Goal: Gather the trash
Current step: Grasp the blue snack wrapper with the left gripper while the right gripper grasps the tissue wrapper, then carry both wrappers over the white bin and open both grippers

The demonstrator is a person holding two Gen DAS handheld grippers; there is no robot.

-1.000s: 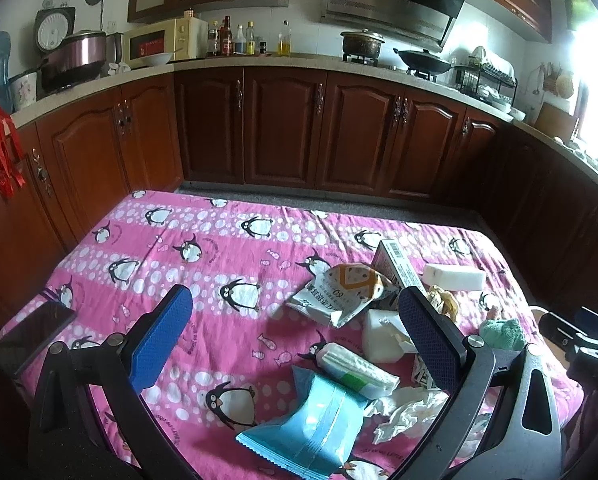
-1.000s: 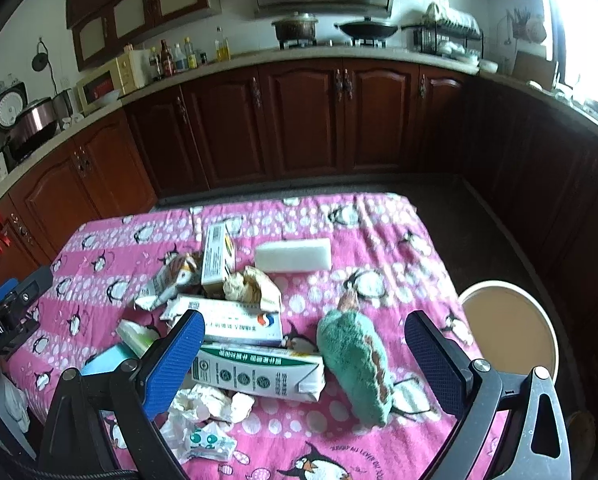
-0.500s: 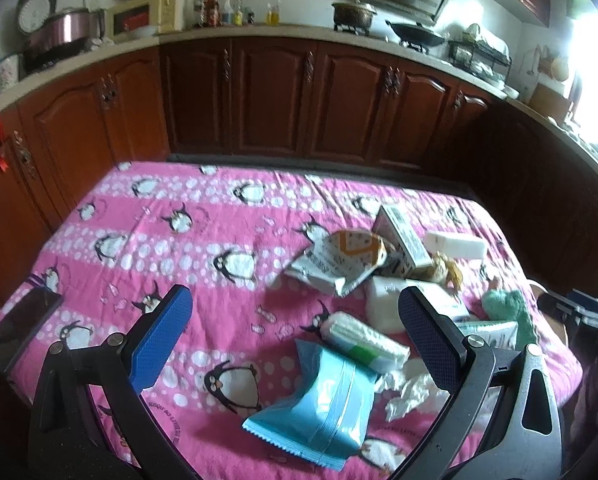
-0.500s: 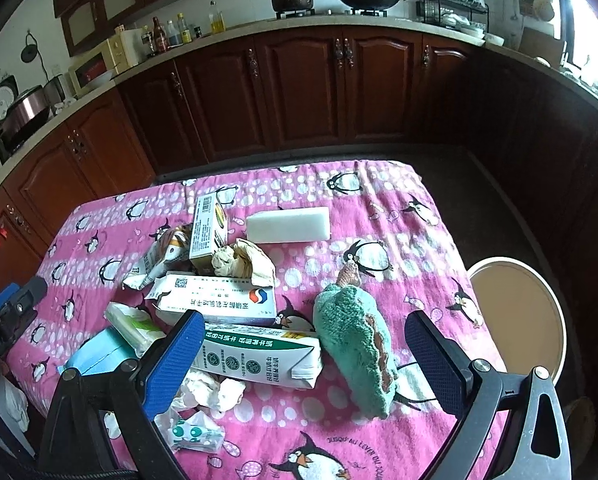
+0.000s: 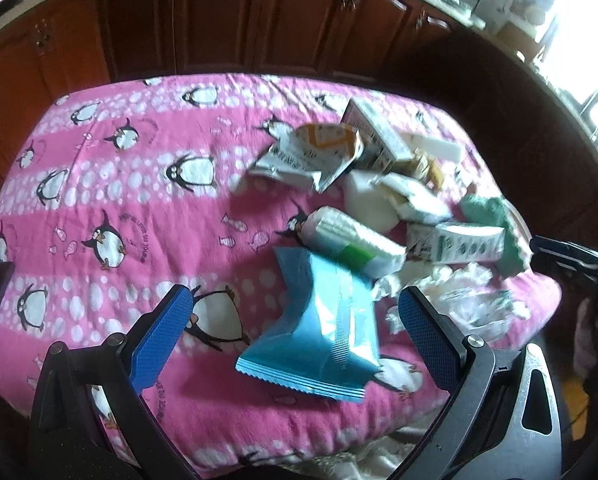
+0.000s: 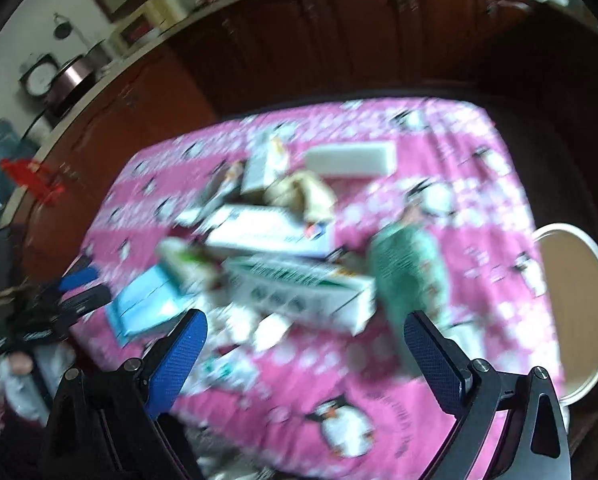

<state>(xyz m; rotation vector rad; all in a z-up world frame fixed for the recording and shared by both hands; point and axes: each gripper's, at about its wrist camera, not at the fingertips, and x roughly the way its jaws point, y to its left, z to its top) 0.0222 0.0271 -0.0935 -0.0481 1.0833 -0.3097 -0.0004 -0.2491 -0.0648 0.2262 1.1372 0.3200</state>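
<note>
The left gripper (image 5: 295, 324) is spread wide and grasps nothing; its 2 blue pads (image 5: 161, 336) flank the light blue foil pouch (image 5: 323, 332), which lies flat on the pink penguin-print cloth (image 5: 139, 200) at the near edge. The right gripper (image 6: 303, 344) is likewise spread wide and empty above the near edge of the cloth; the right wrist view is motion-blurred.

Trash location: 1 cluster on the right half of the cloth in the left wrist view.
- Just beyond the pouch: a clear-wrapped tissue pack with a green label (image 5: 351, 240).
- Right of it: a white carton with green print (image 5: 455, 242), lying on its side, spout end toward the pouch. The print is too small to read.
- Near right: crumpled white tissue and clear plastic (image 5: 463, 292).
- Far: an opened white-and-orange snack bag (image 5: 315, 152), a long white box (image 5: 379, 136), a crumpled white wrapper (image 5: 403, 196).
- A white block (image 6: 351, 158) lies at the far side.

A green knitted cloth item (image 5: 495, 232) lies beside the carton at the right edge. A round cream stool seat (image 6: 571, 304) stands right of the table. No wording on any pack is legible.
</note>
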